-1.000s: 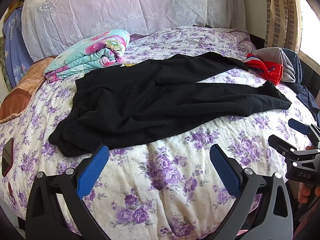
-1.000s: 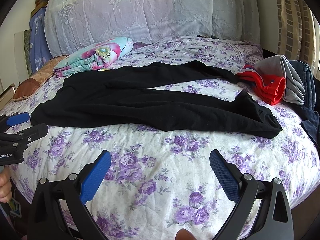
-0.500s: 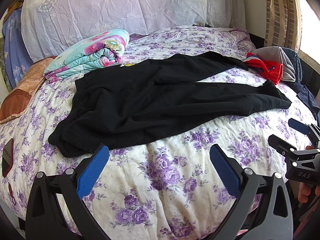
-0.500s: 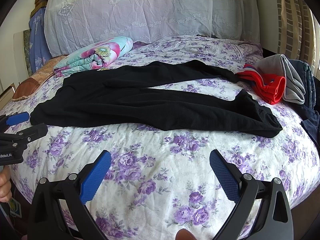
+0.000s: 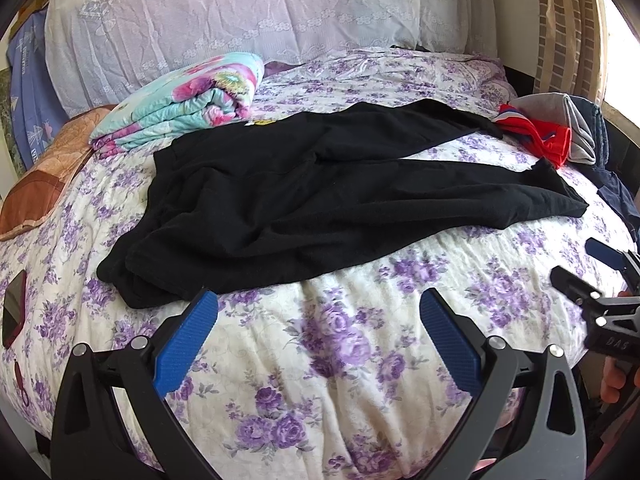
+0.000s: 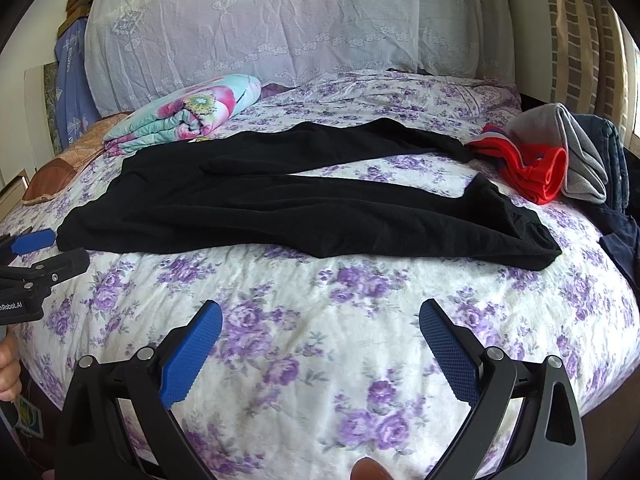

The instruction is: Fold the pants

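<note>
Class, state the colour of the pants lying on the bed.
Plain black pants, spread across the purple-flowered bedspread; clearest in the right wrist view.

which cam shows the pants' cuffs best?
Right wrist: the near cuff lies big and unblocked, the far cuff reaching the red garment. Left wrist shows both cuffs smaller, near the frame's right side.

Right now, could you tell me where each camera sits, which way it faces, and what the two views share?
Left wrist: on the left claw, open over the near bed edge, facing the black pants waist end; the right claw shows at right.
Right wrist: on the right claw, open, facing the pants' leg end; the left claw and a hand show at left.
Shared: pants, floral bedspread, rolled blanket, red garment.
</note>
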### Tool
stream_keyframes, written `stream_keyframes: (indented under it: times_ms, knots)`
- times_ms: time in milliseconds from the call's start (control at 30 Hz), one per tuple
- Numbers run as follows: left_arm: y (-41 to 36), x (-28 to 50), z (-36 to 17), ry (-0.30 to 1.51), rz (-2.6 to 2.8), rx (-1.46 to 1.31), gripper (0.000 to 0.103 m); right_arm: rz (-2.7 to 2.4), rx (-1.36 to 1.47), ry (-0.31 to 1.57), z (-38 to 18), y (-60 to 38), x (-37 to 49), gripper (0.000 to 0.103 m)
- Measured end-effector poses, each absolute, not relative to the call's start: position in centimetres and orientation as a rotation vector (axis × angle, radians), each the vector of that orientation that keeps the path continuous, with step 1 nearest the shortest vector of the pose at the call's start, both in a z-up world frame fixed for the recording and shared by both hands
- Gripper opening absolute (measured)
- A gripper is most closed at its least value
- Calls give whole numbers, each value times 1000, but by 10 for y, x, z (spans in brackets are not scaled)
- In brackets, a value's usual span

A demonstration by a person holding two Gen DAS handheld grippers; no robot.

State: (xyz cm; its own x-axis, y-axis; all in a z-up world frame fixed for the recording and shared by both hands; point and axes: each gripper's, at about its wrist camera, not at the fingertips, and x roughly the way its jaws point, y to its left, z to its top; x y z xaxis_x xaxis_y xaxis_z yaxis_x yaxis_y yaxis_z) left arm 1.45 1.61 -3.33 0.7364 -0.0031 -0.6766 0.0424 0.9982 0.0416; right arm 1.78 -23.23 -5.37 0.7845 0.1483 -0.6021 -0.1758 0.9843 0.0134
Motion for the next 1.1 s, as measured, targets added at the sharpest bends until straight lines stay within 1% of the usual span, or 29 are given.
stream_keyframes:
  times_ms: [133, 300, 433, 467, 500, 533, 600, 633, 700, 733, 767, 800, 833, 900, 1033, 1100]
  knots:
    - [37, 18, -45, 753, 22, 37, 99, 122, 32, 638, -54, -272, 18, 99]
    - [71, 27, -62, 763, 81, -5, 99, -9, 196, 605, -46, -348, 27, 99]
    - [91, 40, -74, 800, 80, -95, 99, -55, 373, 593, -48, -418, 50, 99]
    - [96, 42, -78, 809, 74, -122, 99, -58, 426, 612, -52, -436, 60, 97]
    - [97, 43, -79, 808, 71, -134, 99, -67, 474, 635, -57, -454, 71, 94]
    - [97, 44, -79, 805, 70, -138, 99, -79, 507, 662, -62, -467, 83, 85]
    - [95, 45, -79, 800, 63, -133, 99, -73, 556, 705, -73, -486, 106, 80]
    - [95, 45, -80, 803, 61, -136, 99, -71, 566, 719, -77, -491, 115, 79]
    - [98, 47, -79, 805, 53, -155, 99, -74, 550, 737, -81, -491, 133, 70]
    - [101, 49, -78, 805, 47, -169, 99, -72, 537, 746, -82, -487, 140, 55]
    - [104, 49, -77, 806, 37, -188, 99, -51, 528, 756, -82, -482, 147, 43]
    - [106, 51, -76, 806, 29, -205, 99, -22, 518, 770, -82, -477, 155, 21]
    - [108, 53, -75, 804, 21, -227, 99, -10, 499, 782, -79, -475, 160, 7]
    - [115, 58, -73, 806, 3, -283, 99, 6, 463, 750, -65, -473, 158, 7]
    - [128, 68, -73, 807, -36, -389, 98, -39, 467, 581, -22, -501, 125, 6]
    - [129, 71, -72, 801, -63, -408, 81, -93, 465, 536, -16, -516, 110, 6]
